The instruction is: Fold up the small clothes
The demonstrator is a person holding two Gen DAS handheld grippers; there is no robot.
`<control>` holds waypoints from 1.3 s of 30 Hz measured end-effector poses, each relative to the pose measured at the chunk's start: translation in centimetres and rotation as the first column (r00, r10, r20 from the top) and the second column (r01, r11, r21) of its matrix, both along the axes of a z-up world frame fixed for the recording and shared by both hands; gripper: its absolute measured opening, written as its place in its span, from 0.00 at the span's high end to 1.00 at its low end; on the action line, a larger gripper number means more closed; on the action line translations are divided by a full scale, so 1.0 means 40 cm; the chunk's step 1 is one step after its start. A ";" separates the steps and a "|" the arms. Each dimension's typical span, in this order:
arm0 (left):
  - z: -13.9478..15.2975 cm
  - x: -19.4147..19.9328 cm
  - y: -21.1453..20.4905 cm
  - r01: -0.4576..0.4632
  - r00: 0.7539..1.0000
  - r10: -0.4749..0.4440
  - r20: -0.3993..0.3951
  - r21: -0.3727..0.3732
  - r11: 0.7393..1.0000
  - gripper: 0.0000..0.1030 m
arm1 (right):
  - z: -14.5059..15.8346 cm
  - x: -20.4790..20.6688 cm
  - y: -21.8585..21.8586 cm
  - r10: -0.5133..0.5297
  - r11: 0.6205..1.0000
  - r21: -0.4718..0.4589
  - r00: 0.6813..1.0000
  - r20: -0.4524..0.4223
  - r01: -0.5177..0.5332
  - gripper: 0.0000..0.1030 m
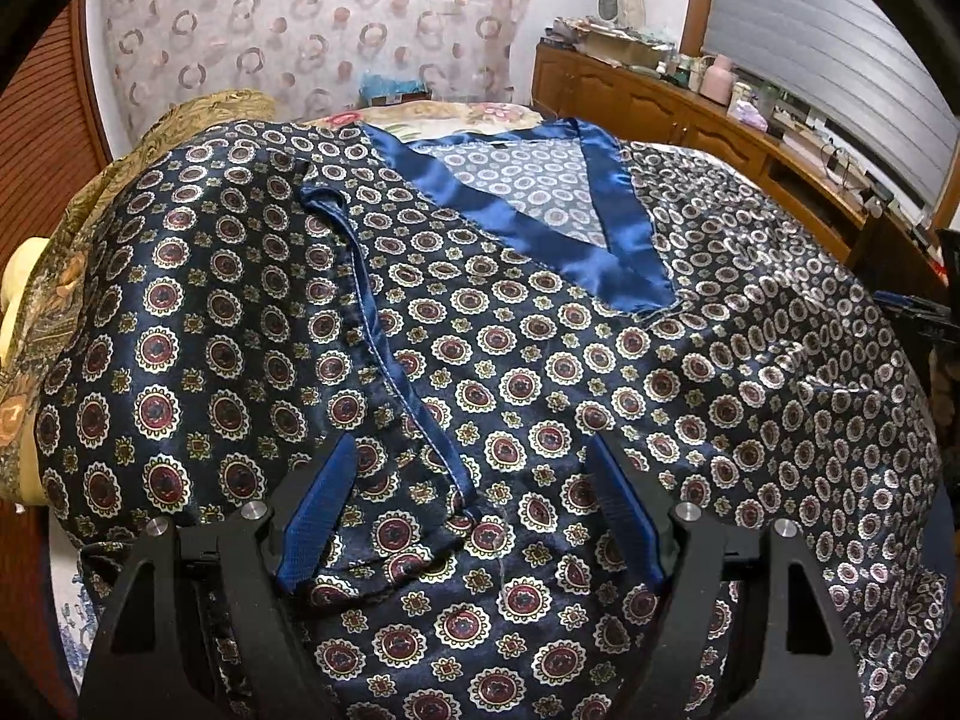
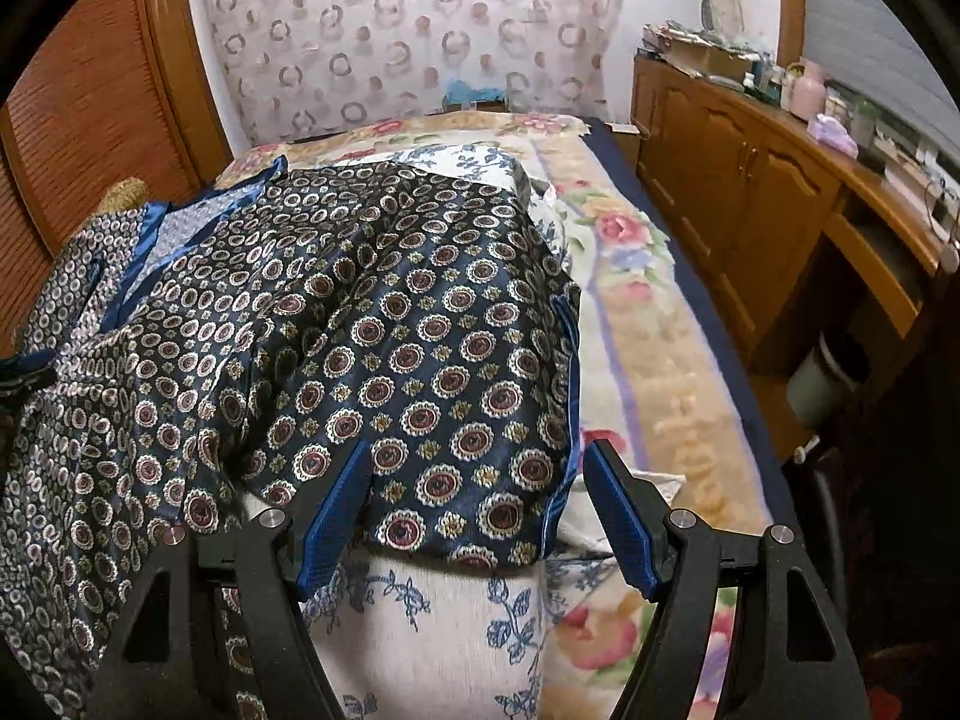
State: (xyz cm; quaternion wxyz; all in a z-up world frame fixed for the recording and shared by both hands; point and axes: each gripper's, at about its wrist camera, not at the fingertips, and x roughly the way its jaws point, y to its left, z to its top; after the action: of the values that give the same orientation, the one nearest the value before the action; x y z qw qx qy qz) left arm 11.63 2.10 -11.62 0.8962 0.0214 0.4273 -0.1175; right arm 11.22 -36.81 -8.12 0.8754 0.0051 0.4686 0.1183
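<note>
A navy satin garment (image 1: 480, 324) with round medallion print and a plain blue V-neck band (image 1: 540, 228) lies spread on the bed. A blue-piped edge (image 1: 384, 324) runs down its left part. My left gripper (image 1: 474, 456) is open just above the cloth near that piped edge. In the right wrist view the same garment (image 2: 372, 324) drapes over a white blue-flowered cushion (image 2: 432, 612). My right gripper (image 2: 480, 456) is open, its fingers either side of the garment's lower right hem, with the blue trim (image 2: 570, 420) close to the right finger.
A floral bedspread (image 2: 648, 324) covers the bed to the right of the garment. A wooden sideboard (image 2: 780, 192) with clutter runs along the right wall. A patterned curtain (image 2: 408, 30) hangs behind. A gold patterned cloth (image 1: 78, 240) lies at the left.
</note>
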 end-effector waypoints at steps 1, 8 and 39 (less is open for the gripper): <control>-0.001 0.000 -0.004 0.001 1.000 -0.001 -0.001 0.012 1.000 0.23 | 0.008 -0.002 -0.011 -0.004 1.000 0.008 1.000 0.000 0.004 0.27; -0.009 0.003 -0.031 0.031 0.999 -0.030 -0.012 0.059 0.998 0.12 | 0.013 -0.033 -0.027 0.001 1.000 0.019 1.000 -0.009 -0.001 0.46; -0.012 0.004 -0.033 0.022 1.000 -0.022 -0.011 0.064 0.998 0.10 | 0.131 -0.011 0.126 0.117 0.993 -0.010 0.980 0.162 -0.117 0.92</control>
State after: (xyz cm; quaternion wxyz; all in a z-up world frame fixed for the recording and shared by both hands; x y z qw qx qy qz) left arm 11.78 0.80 -12.10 0.8916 0.0543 0.4350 -0.1136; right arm 10.80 -31.77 -2.88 0.9022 -0.0323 0.3954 0.1693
